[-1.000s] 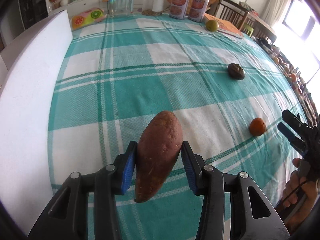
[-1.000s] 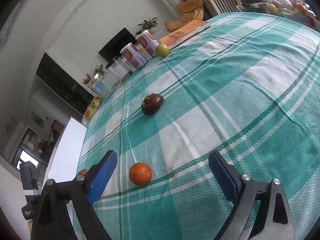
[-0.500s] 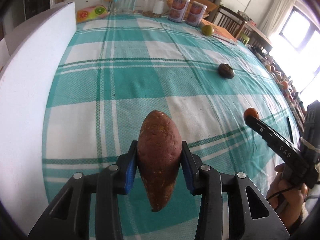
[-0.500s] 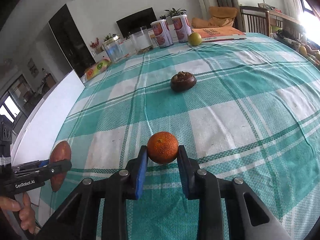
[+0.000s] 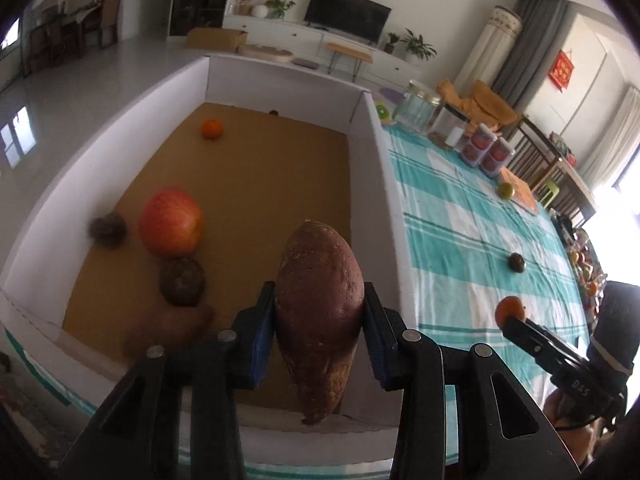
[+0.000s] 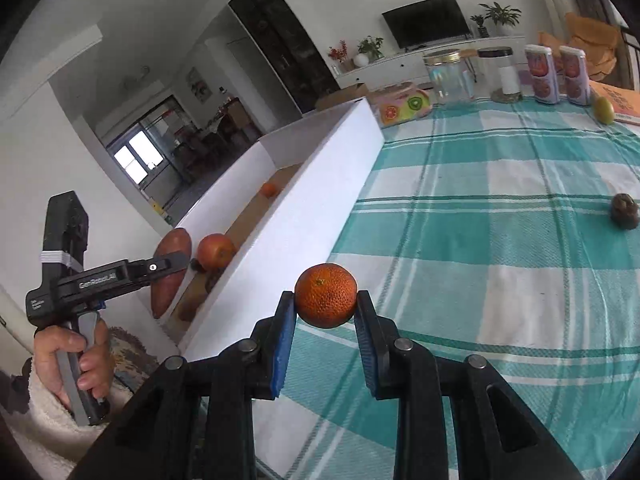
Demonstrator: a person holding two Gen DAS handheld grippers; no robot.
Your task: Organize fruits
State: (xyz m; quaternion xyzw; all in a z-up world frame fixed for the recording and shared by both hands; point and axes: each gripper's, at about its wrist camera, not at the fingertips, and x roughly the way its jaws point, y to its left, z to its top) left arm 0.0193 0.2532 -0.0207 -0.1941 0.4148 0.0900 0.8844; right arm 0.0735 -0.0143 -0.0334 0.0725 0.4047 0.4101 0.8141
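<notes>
Surface (image 5: pixel 460 216): covered by a teal and white checked cloth; it now fills only the right of the left wrist view, where half a second ago it filled the frame.

Box (image 5: pixel 372 184): white walls, brown floor, standing at the left edge of the surface. The left claw (image 5: pixel 320 336) has swung over to it and hangs above its near right corner.

Sweet potato (image 5: pixel 320 320): clamped between the blue pads of the left claw, long axis upright, pointed end down, over the box floor just inside the right wall.

Box contents: a second sweet potato (image 5: pixel 168 330) at the near wall, blurred; a red apple (image 5: pixel 171 226); a dark round fruit (image 5: pixel 183 281) just near of the apple; a fuzzy brown fruit (image 5: pixel 108 230) left of the apple; a small orange (image 5: pixel 211 128) at the far end.

Right claw (image 6: pixel 325 332): pads pressed on a tangerine (image 6: pixel 326 295), as before, now lifted clear of the cloth just right of the box's white wall (image 6: pixel 304 216), which stands between it and the box floor.

Remaining on the surface: a dark mangosteen (image 6: pixel 624 211) at far right; a green fruit (image 6: pixel 603 110) beside an orange book (image 6: pixel 620 100); two cans (image 6: pixel 558 74) and two glass jars (image 6: pixel 450 76) along the far edge.
</notes>
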